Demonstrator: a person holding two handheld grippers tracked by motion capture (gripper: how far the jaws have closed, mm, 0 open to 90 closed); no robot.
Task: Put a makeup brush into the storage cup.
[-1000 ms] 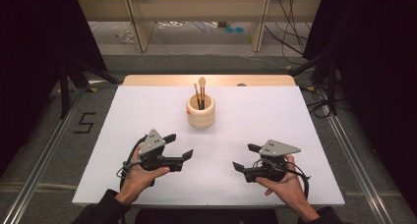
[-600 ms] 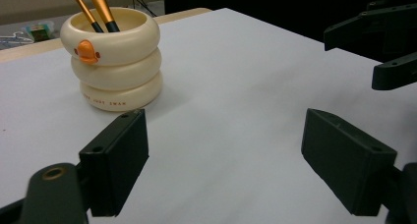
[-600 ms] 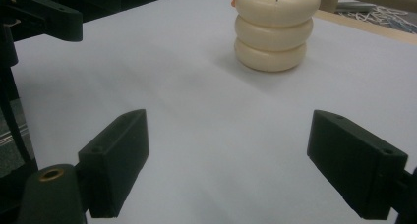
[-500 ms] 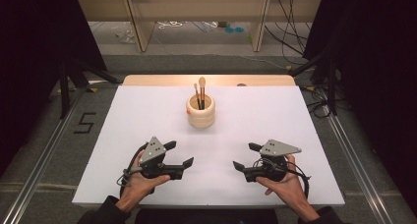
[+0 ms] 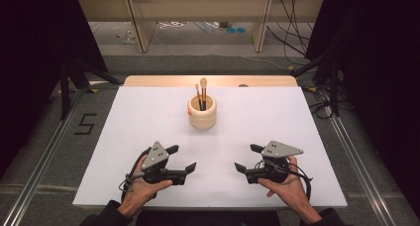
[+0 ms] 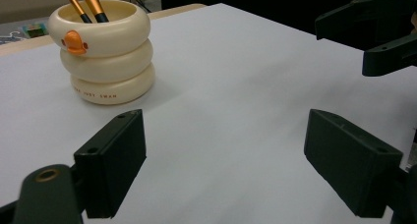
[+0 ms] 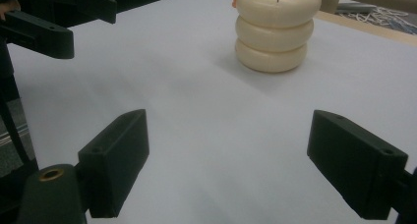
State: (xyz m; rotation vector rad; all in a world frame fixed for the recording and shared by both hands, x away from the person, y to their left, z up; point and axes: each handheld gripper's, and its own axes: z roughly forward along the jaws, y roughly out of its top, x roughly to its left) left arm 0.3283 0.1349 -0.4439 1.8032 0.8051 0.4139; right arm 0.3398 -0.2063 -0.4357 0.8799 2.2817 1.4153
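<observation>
Cream cup (image 5: 202,112) stands mid-frame on the table (image 5: 124,137), holding two thin, light brushes (image 5: 201,93). Pinch a stiff handle near the top. Left hand-held gripper (image 5: 181,158) and right hand-held gripper (image 5: 247,158) are spread, empty.

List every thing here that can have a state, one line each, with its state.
Holder: upright on the table, untouched, two brushes inside.
Brushes: standing in the holder, leaning, heads up.
Left gripper: open, empty, held low over the table, near side.
Right gripper: open, empty, held low over the table, near side.
</observation>
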